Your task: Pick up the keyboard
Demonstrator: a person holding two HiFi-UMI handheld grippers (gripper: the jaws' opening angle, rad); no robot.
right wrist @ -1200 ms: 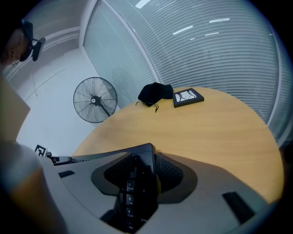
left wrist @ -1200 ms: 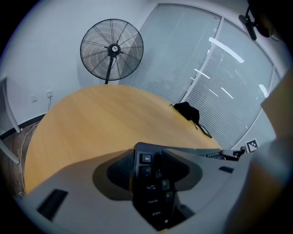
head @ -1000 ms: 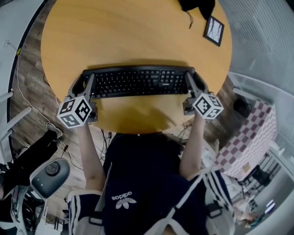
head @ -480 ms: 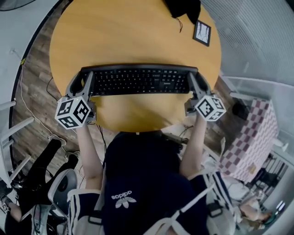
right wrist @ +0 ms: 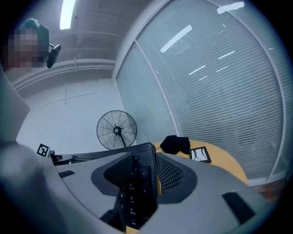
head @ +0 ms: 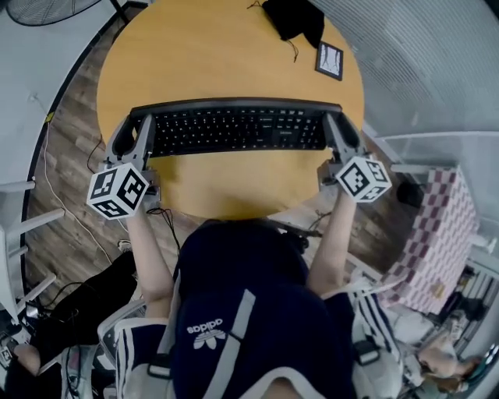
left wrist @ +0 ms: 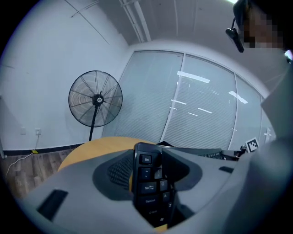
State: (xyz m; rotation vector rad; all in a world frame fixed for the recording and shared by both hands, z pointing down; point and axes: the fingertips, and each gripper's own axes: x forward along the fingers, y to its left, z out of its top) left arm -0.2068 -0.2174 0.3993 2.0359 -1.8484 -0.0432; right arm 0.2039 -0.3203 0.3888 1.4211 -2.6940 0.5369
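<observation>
My two forearms (head: 150, 253) reach forward side by side from my body, elbows tucked, each wrist straight behind its marker cube. My left gripper (head: 143, 131) sits at the keyboard's left end, its jaws closed down to the board's thickness and clamped on that end; the Esc, Tab and Caps keys stand edge-on between them. My right gripper (head: 335, 132) mirrors it at the keyboard's right end, jaws pinched on the number-pad edge. The keyboard (head: 238, 128) is black and spans level between the two grippers, over the near half of the round yellow counter (head: 226, 62). I cannot tell whether it is clear of the wood. Beyond the keyboard, towards its right end, a small framed card (head: 329, 60) lies flat, and just past that a heap of black cloth (head: 295, 17). Beyond the keyboard's left end, off the counter, stands a pedestal fan (left wrist: 95, 99).
</observation>
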